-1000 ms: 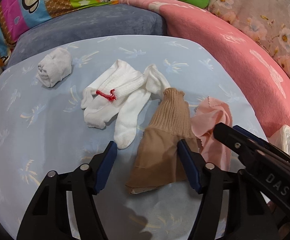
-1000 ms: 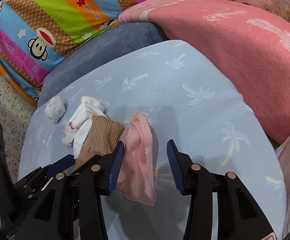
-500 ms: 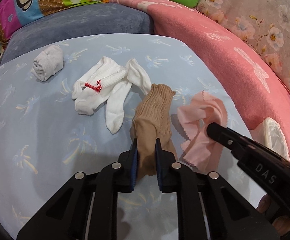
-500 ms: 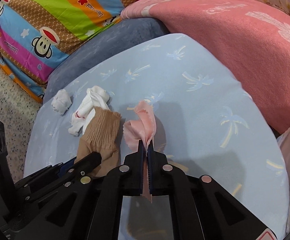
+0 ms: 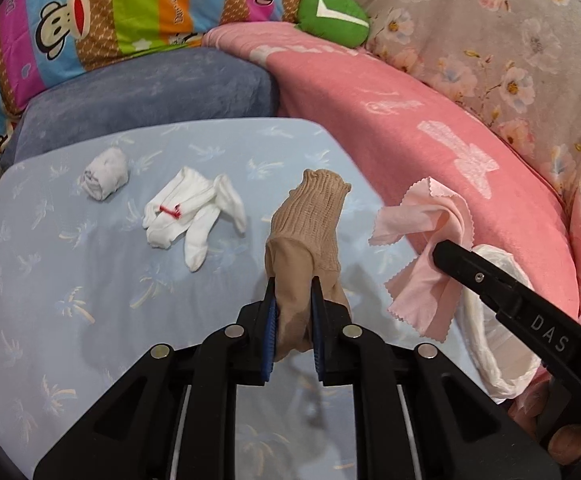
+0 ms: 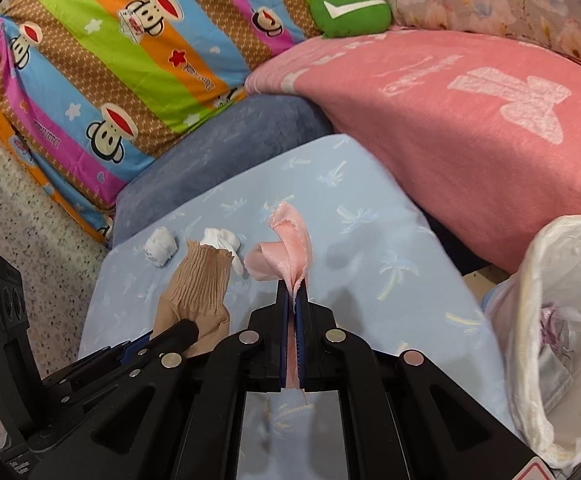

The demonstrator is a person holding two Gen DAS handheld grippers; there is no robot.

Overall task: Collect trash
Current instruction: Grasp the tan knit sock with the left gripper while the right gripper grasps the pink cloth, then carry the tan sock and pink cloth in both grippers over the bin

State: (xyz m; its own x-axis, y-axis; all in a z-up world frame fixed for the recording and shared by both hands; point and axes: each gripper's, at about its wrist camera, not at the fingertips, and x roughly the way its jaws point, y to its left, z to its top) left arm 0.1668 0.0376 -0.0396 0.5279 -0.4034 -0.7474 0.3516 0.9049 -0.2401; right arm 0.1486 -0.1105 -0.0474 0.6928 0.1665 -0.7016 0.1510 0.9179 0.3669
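Your left gripper [image 5: 293, 304] is clamped on the tan stocking [image 5: 308, 224] at frame centre; its toe end is hidden behind the fingers. Your right gripper [image 6: 292, 308] pinches the pink cloth [image 6: 288, 240], whose lower end is cut off behind the jaws. A second ago both lay flat between parted jaws; now both hang lifted off the blue sheet [image 5: 70, 320]. The bag-lined bin [image 6: 562, 320] sits at lower right.

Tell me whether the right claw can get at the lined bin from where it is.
Probably yes. The right claw, shut on the pink cloth, hangs above the blue sheet, and the lined bin stands open just to its right with nothing between them.
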